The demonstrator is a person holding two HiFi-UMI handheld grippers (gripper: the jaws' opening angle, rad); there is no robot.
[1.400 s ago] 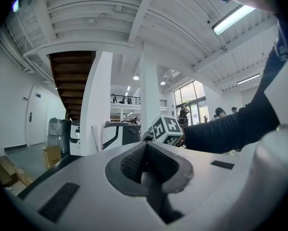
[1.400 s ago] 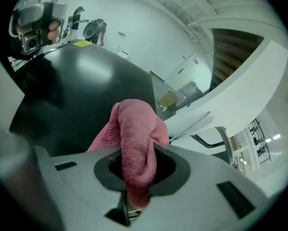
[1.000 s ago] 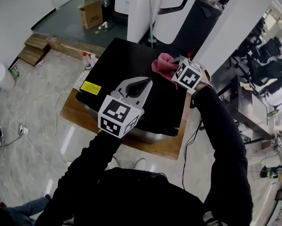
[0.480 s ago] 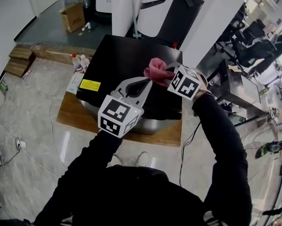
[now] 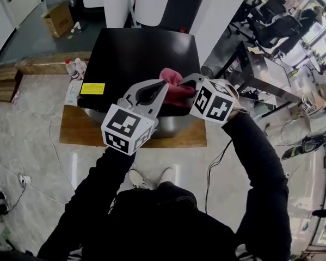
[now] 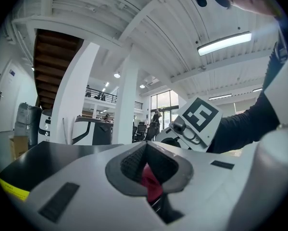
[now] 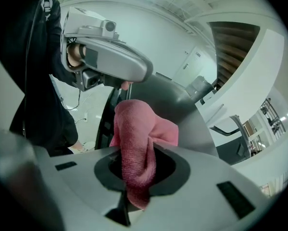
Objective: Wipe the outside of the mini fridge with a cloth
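- Black long sleeves point(image 5: 255, 162) are worn on both arms, filling the lower half of the frame.
- White shoes point(image 5: 149, 177) are seen at lower centre.
- The light grey left gripper point(image 5: 161, 87) and right gripper point(image 5: 183, 87) are each fitted with a white cube point(image 5: 124, 130) printed with black square markers.

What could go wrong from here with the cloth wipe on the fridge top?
1. The left gripper, jaws shut, sits right beside the right gripper; a sideways stroke could knock them together.
2. The right gripper pinches only a fold of the pink cloth, with the rest bunched loose; dragging it across the mini fridge might pull it free.
3. A cable lies by the person's feet; stepping around could snag it.
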